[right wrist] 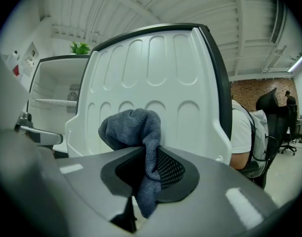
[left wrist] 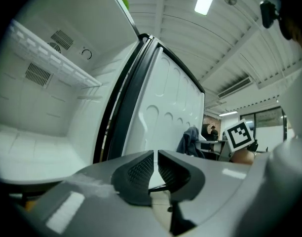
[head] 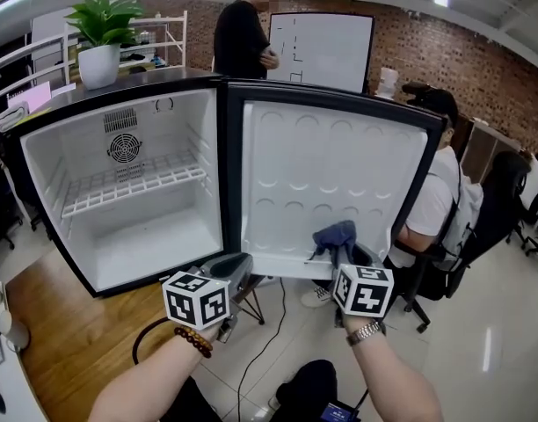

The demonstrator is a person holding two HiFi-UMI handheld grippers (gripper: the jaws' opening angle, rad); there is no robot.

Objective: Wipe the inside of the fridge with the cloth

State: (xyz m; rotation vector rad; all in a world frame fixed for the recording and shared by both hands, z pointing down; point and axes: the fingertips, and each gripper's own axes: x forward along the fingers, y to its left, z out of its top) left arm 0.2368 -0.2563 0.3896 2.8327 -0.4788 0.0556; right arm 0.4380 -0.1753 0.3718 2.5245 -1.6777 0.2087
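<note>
Just now holding the crumpled blue-grey terry cloth (right wrist: 129,127) pinched in the right gripper (right wrist: 150,157), pads pressing on its middle, one bunch standing above them and a tail hanging below. Hovering with it in front of the lower part of the open white moulded door (head: 330,165), not yet inside the small black-framed, white-lined fridge (head: 177,134). Holding the left gripper (left wrist: 155,164) near the cabinet's lower front corner, jaws almost pressed together, leaving only a thin slit with nothing in it.

Judging the step in hand as bringing the cloth across into the compartment. To do that well: probably keeping the pinch firm, leading with the bunched end, laying it flat against the liner, and working from the back wall down to the floor. Also steering around the white wire shelf (head: 133,183) and the round fan grille (head: 124,148), both likely snag points.

Getting from the head view alone both grippers side by side below the fridge, plus the green potted plant (head: 100,38) on top. Finding only in the right gripper view the fold of cloth caught between the pads, and only in the left gripper view the slit between that gripper's jaws.
</note>
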